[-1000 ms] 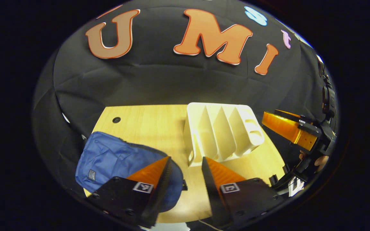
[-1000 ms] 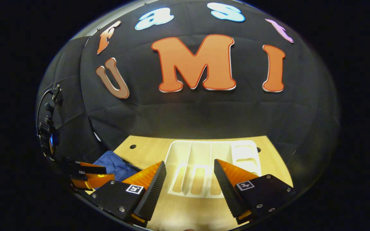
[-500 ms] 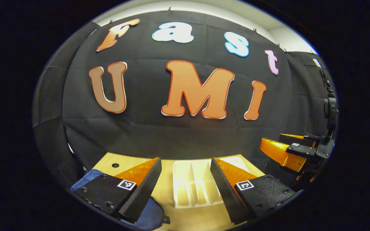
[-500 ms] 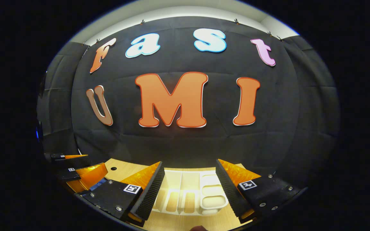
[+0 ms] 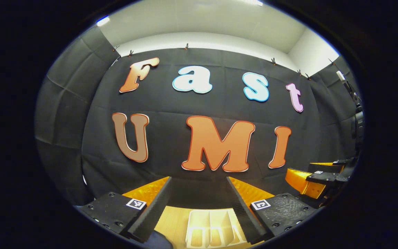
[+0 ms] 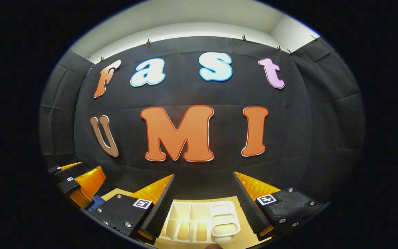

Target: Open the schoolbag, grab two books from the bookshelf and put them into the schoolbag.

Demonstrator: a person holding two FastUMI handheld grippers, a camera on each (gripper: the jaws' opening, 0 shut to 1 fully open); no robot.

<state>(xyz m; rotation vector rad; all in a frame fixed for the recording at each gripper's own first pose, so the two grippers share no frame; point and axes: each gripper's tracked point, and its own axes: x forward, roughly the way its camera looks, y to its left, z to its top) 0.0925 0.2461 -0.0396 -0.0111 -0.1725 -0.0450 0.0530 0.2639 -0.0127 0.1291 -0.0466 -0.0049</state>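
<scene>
White bookshelf (image 5: 211, 231) — blue schoolbag (image 6: 97, 201) beside.

Left gripper view: bookshelf (image 5: 211, 231) stands on the worktop (image 5: 174, 221), ahead of and between the left tool's (image 5: 199, 193) spread fingers. The schoolbag (image 5: 155, 240) lies left of the bookshelf, partly under the left finger. The right tool (image 5: 318, 176) sits off to the right.

Right gripper view: bookshelf (image 6: 202, 224) lies between the right tool's (image 6: 204, 188) fingers; the left tool (image 6: 78, 180) is at left, above the schoolbag (image 6: 97, 202).

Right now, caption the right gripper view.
Open right gripper raised above empty white bookshelf on wooden table.
</scene>
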